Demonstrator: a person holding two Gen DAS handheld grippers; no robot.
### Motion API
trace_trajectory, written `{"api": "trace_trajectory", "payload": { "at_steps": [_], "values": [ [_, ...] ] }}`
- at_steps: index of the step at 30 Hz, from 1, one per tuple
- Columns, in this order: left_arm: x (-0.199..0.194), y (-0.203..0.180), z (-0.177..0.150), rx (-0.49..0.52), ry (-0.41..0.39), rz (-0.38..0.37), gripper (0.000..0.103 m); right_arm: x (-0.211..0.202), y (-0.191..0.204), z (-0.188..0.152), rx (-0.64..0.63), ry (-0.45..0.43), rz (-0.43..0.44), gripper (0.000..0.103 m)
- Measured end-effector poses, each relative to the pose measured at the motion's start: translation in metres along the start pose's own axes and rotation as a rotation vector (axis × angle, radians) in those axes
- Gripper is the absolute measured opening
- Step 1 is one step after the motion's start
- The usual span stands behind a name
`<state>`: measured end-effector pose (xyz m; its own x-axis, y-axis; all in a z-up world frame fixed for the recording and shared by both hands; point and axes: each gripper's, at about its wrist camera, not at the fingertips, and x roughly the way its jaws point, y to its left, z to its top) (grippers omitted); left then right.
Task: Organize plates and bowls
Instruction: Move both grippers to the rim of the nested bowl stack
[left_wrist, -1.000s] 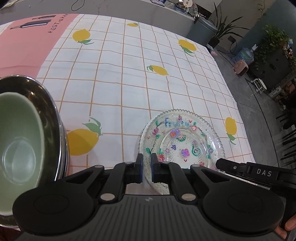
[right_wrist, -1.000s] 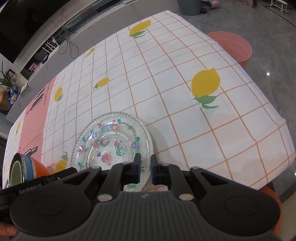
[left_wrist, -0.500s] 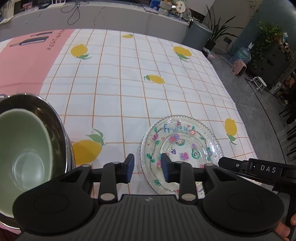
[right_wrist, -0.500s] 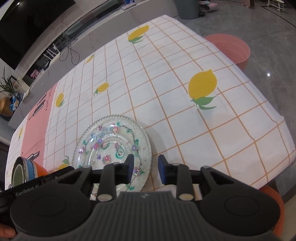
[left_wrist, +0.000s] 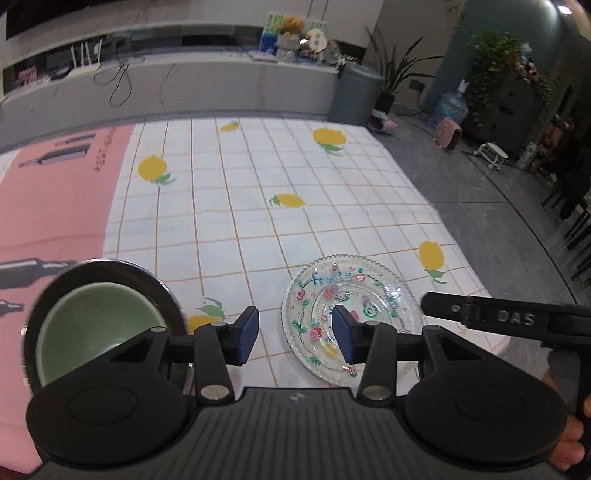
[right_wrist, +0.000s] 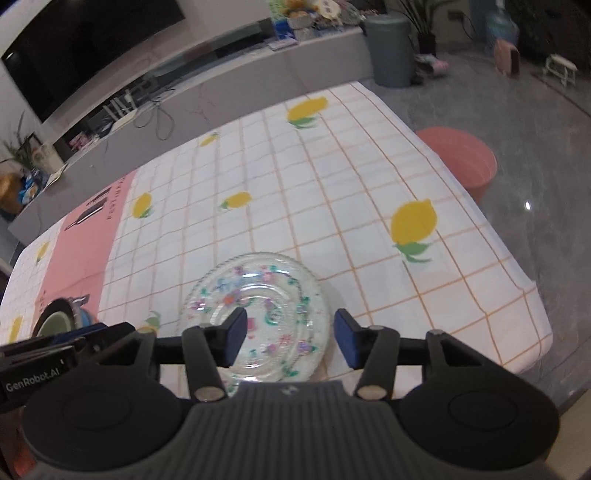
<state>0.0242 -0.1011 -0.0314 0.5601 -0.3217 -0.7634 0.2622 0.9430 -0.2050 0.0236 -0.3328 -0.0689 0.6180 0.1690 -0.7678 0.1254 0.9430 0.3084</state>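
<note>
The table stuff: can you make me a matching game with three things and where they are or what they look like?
Things:
1. glass plate
2. green bowl
3. pink bucket

Descriptions:
A. sits inside a dark metal bowl
B. stands on the floor beside the table
C. lies flat on the lemon tablecloth, painted with flowers

Pairs: 1-C, 2-A, 3-B

I see a lemon tablecloth (left_wrist: 236, 221) mid-frame, a grey bin (right_wrist: 389, 48) upper right, a pink bucket (right_wrist: 461, 162) at right.
</note>
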Motion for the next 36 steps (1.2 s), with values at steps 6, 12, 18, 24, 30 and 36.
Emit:
{"api": "trace_trajectory", "payload": {
  "at_steps": [6, 12, 18, 24, 30, 36],
  "values": [
    [-0.036, 0.014, -0.005, 0.008, -0.067, -0.015, 0.052, -0.008, 0.023, -0.006, -0.039, 0.0, 0.033, 0.058],
    [-0.069, 0.046, -0.005, -0.044, -0.12, 0.021, 0.052, -0.008, 0.046, -0.01, -0.041, 0.03, 0.096, 0.068],
    [-0.091, 0.094, -0.002, -0.153, -0.146, 0.083, 0.052, 0.0, 0.078, -0.015, -0.045, 0.066, 0.154, 0.075],
    [-0.101, 0.146, -0.001, -0.267, -0.156, 0.113, 0.063, 0.017, 0.113, -0.018, -0.067, 0.115, 0.2, 0.08],
    [-0.094, 0.19, -0.014, -0.401, -0.117, 0.077, 0.082, 0.037, 0.141, -0.021, -0.057, 0.181, 0.218, 0.083],
    [-0.07, 0.215, -0.029, -0.523, -0.063, 0.007, 0.082, 0.059, 0.157, -0.025, -0.025, 0.263, 0.214, 0.085]
  ]
}}
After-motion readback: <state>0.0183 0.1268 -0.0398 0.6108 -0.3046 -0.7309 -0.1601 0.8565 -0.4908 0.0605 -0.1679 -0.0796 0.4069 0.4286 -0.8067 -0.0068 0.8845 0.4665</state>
